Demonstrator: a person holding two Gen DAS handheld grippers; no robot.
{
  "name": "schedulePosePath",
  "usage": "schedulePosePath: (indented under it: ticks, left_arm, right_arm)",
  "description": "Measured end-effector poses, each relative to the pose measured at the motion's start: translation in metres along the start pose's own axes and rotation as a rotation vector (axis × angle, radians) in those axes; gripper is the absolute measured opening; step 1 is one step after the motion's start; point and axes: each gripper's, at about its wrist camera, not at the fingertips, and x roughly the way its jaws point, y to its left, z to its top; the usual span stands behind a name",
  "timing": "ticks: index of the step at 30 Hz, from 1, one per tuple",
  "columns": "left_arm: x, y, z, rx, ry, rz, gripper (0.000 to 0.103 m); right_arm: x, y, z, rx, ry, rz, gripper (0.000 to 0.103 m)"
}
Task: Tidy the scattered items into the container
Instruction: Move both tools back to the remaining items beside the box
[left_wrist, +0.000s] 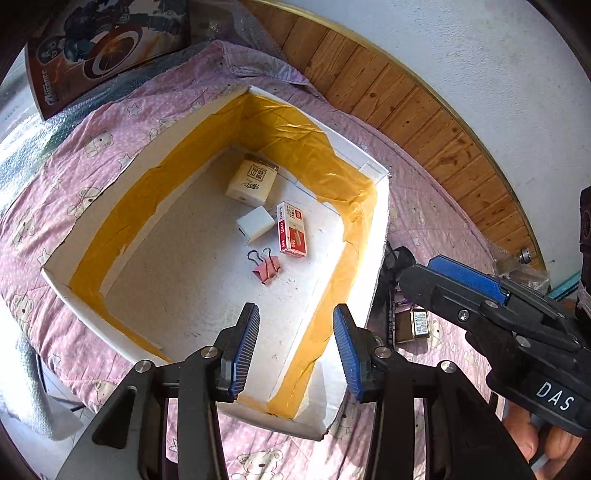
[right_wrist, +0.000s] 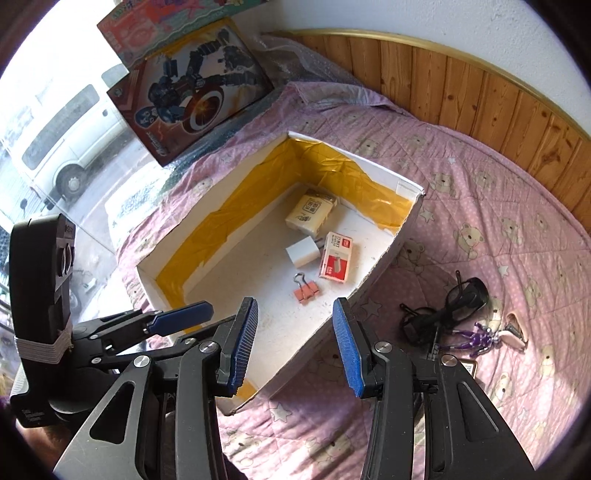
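Both my left claw (left_wrist: 295, 347) and right claw (right_wrist: 295, 347) hang released over the white box (right_wrist: 402, 236) on the bed, gripping nothing. Outside it on the pink quilt (right_wrist: 517, 258) lie the black glasses (right_wrist: 461, 295) and a small purple figure (right_wrist: 476, 338). I judge the glasses light but fragile and springy, so I'd pinch the bridge or a temple, not the lenses.

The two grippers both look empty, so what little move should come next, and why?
Probably the right gripper should swing toward the black glasses on the pink quilt. Both grippers are open, the white box already holds four items, and the glasses lie outside, on the right gripper's side.
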Motion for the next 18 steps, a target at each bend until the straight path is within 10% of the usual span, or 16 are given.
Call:
schedulePosePath:
  ticks: [18]
  left_arm:
    - [-0.059,-0.030,-0.067,0.245,-0.118,-0.002,0.043]
  right_arm:
    - [-0.108,-0.030,-0.122,0.139,-0.306,0.017,0.045]
